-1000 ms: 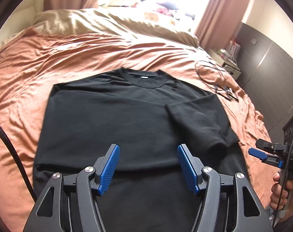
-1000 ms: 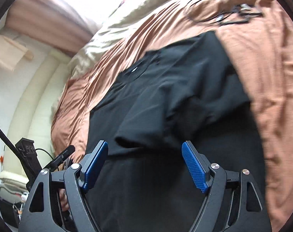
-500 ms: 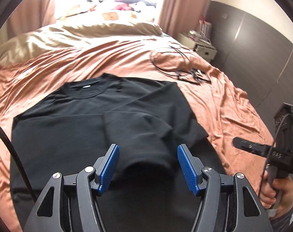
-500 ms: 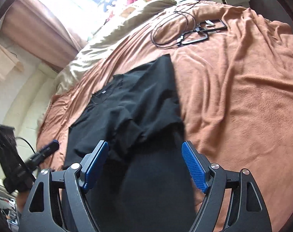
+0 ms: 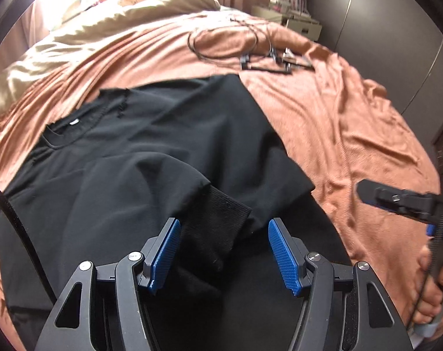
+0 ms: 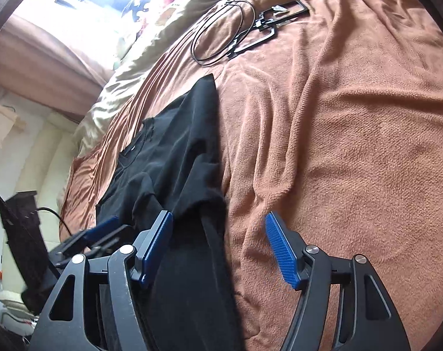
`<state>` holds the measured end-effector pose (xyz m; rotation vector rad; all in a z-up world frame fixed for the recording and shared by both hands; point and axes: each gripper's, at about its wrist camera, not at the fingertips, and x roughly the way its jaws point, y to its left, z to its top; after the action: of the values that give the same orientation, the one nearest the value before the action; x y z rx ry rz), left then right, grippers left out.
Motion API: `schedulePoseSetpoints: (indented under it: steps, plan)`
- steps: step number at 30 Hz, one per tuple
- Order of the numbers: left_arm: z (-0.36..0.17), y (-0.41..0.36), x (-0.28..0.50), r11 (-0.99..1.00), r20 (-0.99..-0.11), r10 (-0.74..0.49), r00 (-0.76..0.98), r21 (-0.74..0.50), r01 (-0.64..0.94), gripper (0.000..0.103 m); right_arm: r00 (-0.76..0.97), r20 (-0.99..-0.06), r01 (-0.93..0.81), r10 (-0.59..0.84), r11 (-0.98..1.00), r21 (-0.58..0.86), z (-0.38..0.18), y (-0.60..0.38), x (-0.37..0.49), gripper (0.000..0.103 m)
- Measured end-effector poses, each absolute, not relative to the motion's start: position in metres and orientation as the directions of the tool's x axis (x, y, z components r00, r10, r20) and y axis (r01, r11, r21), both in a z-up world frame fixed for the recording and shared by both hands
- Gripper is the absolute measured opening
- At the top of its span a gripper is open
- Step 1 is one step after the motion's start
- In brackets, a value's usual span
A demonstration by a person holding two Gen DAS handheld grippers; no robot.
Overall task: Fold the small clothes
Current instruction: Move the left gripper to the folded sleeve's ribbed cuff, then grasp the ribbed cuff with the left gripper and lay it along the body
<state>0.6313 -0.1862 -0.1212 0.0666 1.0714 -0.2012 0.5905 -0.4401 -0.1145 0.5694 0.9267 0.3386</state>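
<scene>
The bed point(image 5: 353, 122) fills the view under its rust-brown blanket, and the black sweater point(image 5: 139, 152) lies spread flat across it, one sleeve point(image 5: 215, 213) folded in over the body. Left tool point(image 5: 223, 253) hangs over that sleeve's cuff, jaws spread, gripping nothing. Right tool point(image 6: 218, 247) straddles the sweater's side edge; its jaws have just been closing but stand apart, pinching nothing.
</scene>
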Motion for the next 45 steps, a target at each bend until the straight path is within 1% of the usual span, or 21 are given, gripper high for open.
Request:
schedulePoseSetpoints:
  steps: [3, 7, 11, 13, 14, 16, 17, 19, 20, 26, 37, 40, 43, 45]
  plan:
    - [-0.137, -0.191, 0.639, 0.982, -0.892, -0.085, 0.445, 0.000, 0.188, 0.065, 0.566, -0.655, -0.037, 0.501, 0.809, 0.587, -0.115, -0.442, 0.594, 0.064]
    - [-0.151, -0.190, 0.647, 0.986, -0.898, -0.030, 0.438, 0.046, 0.163, 0.069, 0.569, -0.653, -0.023, 0.499, 0.804, 0.594, -0.116, -0.448, 0.596, 0.064]
    - [-0.160, -0.178, 0.654, 0.992, -0.903, -0.039, 0.428, 0.018, 0.128, 0.069, 0.575, -0.650, -0.022, 0.497, 0.803, 0.595, -0.115, -0.449, 0.596, 0.064]
    - [-0.162, -0.171, 0.654, 0.993, -0.903, -0.065, 0.425, -0.016, 0.119, 0.068, 0.578, -0.648, -0.025, 0.496, 0.804, 0.593, -0.114, -0.448, 0.595, 0.064]
    - [-0.161, -0.165, 0.653, 0.993, -0.899, -0.084, 0.430, -0.039, 0.111, 0.065, 0.579, -0.647, -0.026, 0.496, 0.805, 0.593, -0.113, -0.448, 0.595, 0.064]
    - [-0.160, -0.157, 0.652, 0.994, -0.897, -0.093, 0.432, -0.058, 0.093, 0.045, 0.577, -0.648, -0.029, 0.496, 0.806, 0.591, -0.113, -0.445, 0.596, 0.064]
    - [-0.157, -0.151, 0.650, 0.993, -0.894, -0.109, 0.434, -0.081, 0.083, 0.042, 0.576, -0.650, -0.032, 0.496, 0.808, 0.588, -0.113, -0.443, 0.596, 0.064]
    - [-0.151, -0.143, 0.648, 0.994, -0.888, -0.110, 0.446, -0.088, 0.069, 0.025, 0.570, -0.655, -0.035, 0.497, 0.811, 0.584, -0.114, -0.439, 0.598, 0.064]
    - [-0.147, -0.140, 0.647, 0.995, -0.885, -0.096, 0.455, -0.076, 0.063, 0.024, 0.567, -0.656, -0.036, 0.498, 0.811, 0.584, -0.114, -0.437, 0.600, 0.064]
    - [-0.108, -0.110, 0.637, 0.997, -0.846, -0.070, 0.528, -0.051, 0.049, 0.020, 0.551, -0.672, -0.058, 0.495, 0.826, 0.561, -0.114, -0.422, 0.605, 0.064]
    - [-0.037, -0.027, 0.623, 0.998, -0.784, 0.014, 0.620, -0.029, -0.059, 0.018, 0.526, -0.733, -0.075, 0.432, 0.882, 0.466, -0.119, -0.394, 0.609, 0.064]
    - [-0.021, -0.008, 0.620, 0.996, -0.769, 0.035, 0.638, -0.023, -0.083, 0.017, 0.500, -0.728, -0.087, 0.469, 0.864, 0.496, -0.124, -0.387, 0.611, 0.064]
    - [-0.008, 0.005, 0.617, 0.995, -0.755, 0.048, 0.654, -0.020, -0.097, 0.017, 0.496, -0.761, -0.097, 0.418, 0.897, 0.430, -0.127, -0.378, 0.614, 0.064]
    - [0.000, 0.013, 0.614, 0.994, -0.747, 0.056, 0.663, -0.019, -0.105, 0.017, 0.487, -0.772, -0.098, 0.409, 0.904, 0.417, -0.130, -0.374, 0.616, 0.064]
